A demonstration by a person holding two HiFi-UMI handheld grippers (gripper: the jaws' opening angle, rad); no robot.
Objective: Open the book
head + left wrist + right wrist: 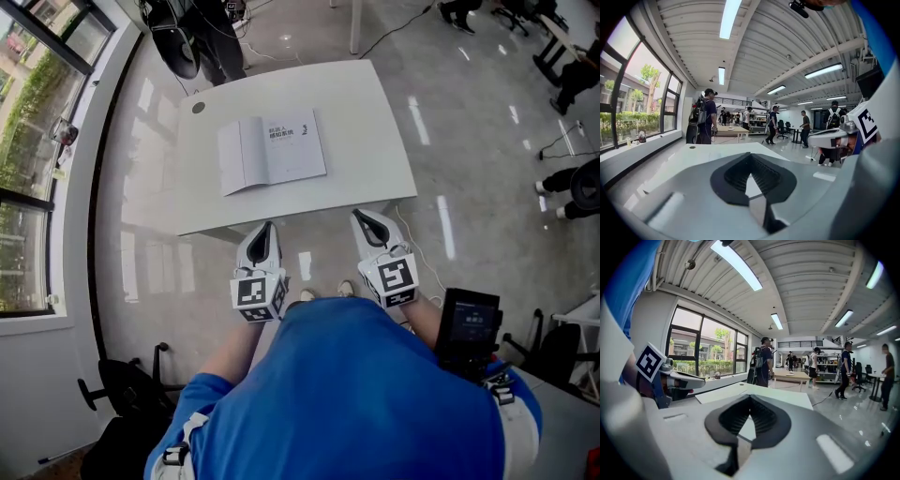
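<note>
A book (272,150) lies open on the white table (375,159), with a grey leaf turned to the left and a white page with printed title lines on the right. Both grippers hang off the table, just short of its near edge, pointing toward it. My left gripper (265,228) is shut and holds nothing, and its dark pads (736,176) meet at the tip. My right gripper (361,217) is also shut and holds nothing. Neither one touches the book. The book cannot be made out in either gripper view, only the table top (717,152).
A person in dark clothes (211,37) stands at the table's far end, and more people stand farther back in the room. Large windows (28,141) line the left wall. An office chair (122,389) stands at lower left. The table has a round cable hole (198,107).
</note>
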